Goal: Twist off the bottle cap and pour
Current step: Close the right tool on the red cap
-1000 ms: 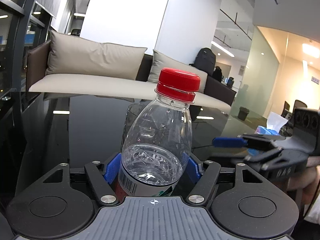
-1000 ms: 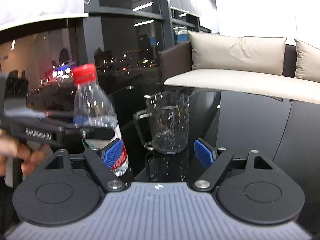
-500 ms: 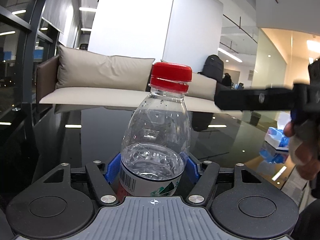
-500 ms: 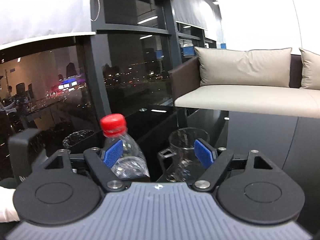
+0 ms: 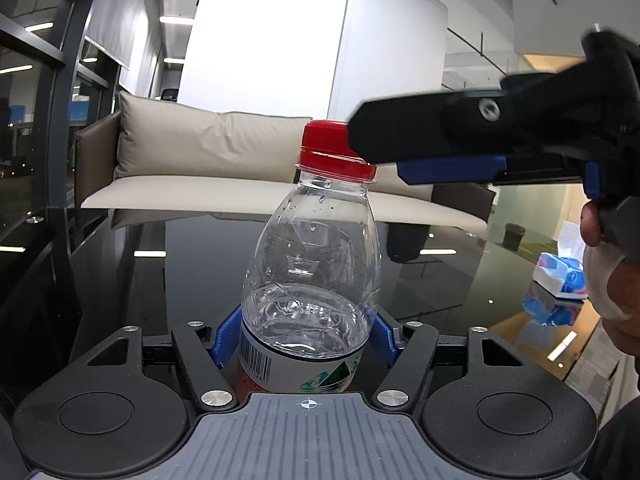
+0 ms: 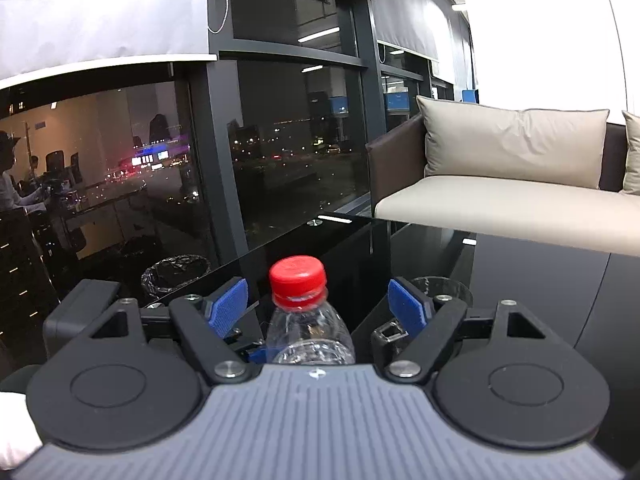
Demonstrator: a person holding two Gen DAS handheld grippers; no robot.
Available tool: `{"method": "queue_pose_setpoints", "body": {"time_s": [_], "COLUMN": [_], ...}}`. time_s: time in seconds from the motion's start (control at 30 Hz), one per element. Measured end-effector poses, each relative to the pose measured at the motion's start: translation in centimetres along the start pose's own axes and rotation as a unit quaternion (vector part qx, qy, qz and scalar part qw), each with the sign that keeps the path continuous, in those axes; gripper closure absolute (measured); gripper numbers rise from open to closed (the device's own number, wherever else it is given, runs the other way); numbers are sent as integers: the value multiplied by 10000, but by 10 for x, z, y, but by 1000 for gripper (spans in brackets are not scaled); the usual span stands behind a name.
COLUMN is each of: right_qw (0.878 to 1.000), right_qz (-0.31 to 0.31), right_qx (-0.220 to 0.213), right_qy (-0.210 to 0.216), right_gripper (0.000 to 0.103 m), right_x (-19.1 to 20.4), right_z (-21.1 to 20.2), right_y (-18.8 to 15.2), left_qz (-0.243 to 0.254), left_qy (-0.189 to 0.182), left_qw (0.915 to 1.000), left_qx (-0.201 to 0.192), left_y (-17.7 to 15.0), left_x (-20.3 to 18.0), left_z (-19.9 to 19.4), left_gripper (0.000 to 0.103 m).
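Left gripper pinches the bottle upright over the table. Right gripper spread, cap centred at 12 o'clock between pads. Step: cap approach. Next: close, twist.

Each gripper had a grey ribbed housing with a small crosshair mark at its front edge, flanked by two round black discs with a ring pressed into each. From these ran black angular linkage arms, pinned with silver screws, some with triangular cut-outs. The left gripper and the right gripper both carried bright blue textured pads on their fingers. Seen side-on from the left wrist, the right tool was a black bar with a recessed screw and a blue strip. The right hand showed bare skin and a white covering
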State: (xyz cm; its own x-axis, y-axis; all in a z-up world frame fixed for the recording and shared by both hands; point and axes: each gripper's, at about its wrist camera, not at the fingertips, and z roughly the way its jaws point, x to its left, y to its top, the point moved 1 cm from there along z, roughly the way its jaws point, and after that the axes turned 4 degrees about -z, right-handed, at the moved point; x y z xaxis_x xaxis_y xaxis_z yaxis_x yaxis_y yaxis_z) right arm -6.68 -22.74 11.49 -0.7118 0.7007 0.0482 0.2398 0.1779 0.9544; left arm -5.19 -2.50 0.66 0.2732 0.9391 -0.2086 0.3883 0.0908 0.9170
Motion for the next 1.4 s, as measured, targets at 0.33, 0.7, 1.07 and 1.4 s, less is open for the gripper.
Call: {"method": "queue_pose_setpoints", "body": {"time_s": [0.33,0.7,1.07,1.4], "right_qw": [9999,9997,9983,9968], "right_qz": [-89,-9,-341,-172], "right_qx": [2,9,22,161], "right_qy": [-137,-227,483,-767], "right_gripper": [56,69,70,67], "right_x": [13,19,-2,29], "right_z": [6,10,14,15], "right_y": [8,7,8,17], "left_qz": [-5,-5,84,131], "left_qy": [-11,-27,-124,-7], "left_qw": [10000,10000,9999,9999], "left_qx": [13,22,57,-1], "left_y": [1,1,1,-1], "left_x": [2,3,6,1], "left_z": [0,0,0,3], "left_gripper": [42,43,43,43]}}
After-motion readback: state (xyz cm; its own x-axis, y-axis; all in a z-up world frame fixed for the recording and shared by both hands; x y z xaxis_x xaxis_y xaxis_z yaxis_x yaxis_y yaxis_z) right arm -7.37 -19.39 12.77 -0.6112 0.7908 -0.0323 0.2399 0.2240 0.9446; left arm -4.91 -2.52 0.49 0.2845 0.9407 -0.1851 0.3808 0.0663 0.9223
